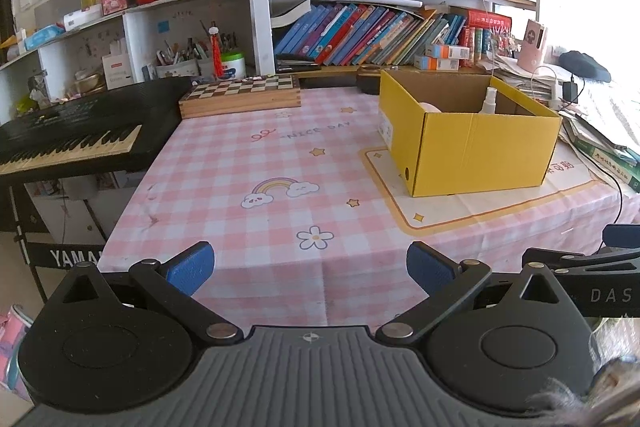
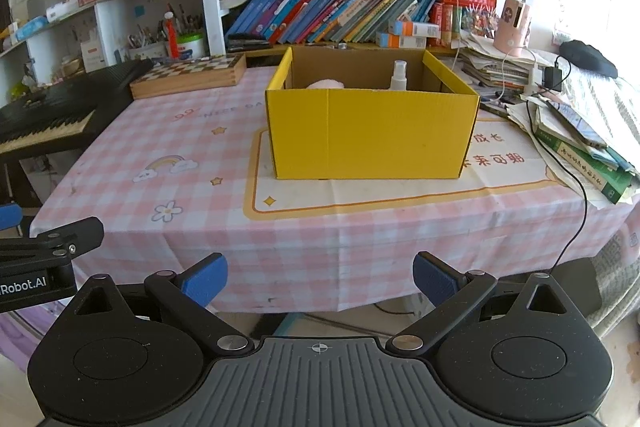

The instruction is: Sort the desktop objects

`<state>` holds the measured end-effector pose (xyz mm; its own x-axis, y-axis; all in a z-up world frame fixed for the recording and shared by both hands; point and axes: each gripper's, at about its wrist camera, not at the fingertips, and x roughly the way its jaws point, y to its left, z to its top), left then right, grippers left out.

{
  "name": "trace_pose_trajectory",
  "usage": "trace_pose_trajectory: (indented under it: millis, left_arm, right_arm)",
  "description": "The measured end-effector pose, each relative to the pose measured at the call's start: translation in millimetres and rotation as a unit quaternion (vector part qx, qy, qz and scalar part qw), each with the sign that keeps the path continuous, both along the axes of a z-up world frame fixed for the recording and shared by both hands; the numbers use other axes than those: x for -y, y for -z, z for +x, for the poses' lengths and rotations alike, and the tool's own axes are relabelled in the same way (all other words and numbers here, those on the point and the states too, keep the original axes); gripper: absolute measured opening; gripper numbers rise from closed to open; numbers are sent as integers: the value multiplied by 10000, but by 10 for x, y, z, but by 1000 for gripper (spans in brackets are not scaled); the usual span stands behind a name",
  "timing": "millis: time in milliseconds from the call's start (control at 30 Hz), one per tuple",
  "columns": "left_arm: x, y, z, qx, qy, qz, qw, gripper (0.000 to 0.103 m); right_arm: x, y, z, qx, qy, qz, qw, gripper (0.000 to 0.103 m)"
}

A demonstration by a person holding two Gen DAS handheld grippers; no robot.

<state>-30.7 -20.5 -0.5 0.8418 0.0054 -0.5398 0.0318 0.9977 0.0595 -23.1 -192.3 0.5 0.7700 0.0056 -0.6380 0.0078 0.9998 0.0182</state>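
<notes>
Yellow box [image 2: 372,135] on mat, holding spray bottle [image 2: 398,75] and pink item [image 2: 326,83]. Tablecloth [image 1: 248,163] bare of loose objects. Left gripper [image 1: 310,269] and right gripper [image 2: 320,277] both spread wide, empty, off table edge. Sorting looks near done.

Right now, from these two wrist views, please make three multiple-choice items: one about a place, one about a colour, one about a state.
1. Where does the spray bottle stand?
A. on the chessboard
B. inside the box
C. on the keyboard

2. What colour is the outside of the cardboard box?
A. yellow
B. green
C. white

3. How do the jaws of the right gripper stand?
A. shut on a book
B. shut on the bottle
C. open, holding nothing

Answers:
1 B: only the bottle's top rises above the box's rim.
2 A: the walls show yellow in both views.
3 C: the blue fingers stand far apart with only tablecloth between them.
</notes>
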Motion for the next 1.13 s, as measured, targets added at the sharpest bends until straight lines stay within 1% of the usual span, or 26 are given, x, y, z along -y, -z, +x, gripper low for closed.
trace_pose_trajectory:
  millis: [667, 900, 1133]
  left_arm:
    - [15, 9, 11, -17, 57, -79, 10000, 103]
    - [9, 8, 3, 1, 10, -131, 9999, 103]
    - [9, 17, 15, -17, 9, -75, 10000, 103]
  right_arm:
    - [7, 1, 27, -28, -19, 10, 10000, 101]
    - [5, -1, 24, -28, -18, 11, 10000, 101]
    - [-11, 16, 28, -31, -31, 3, 10000, 101]
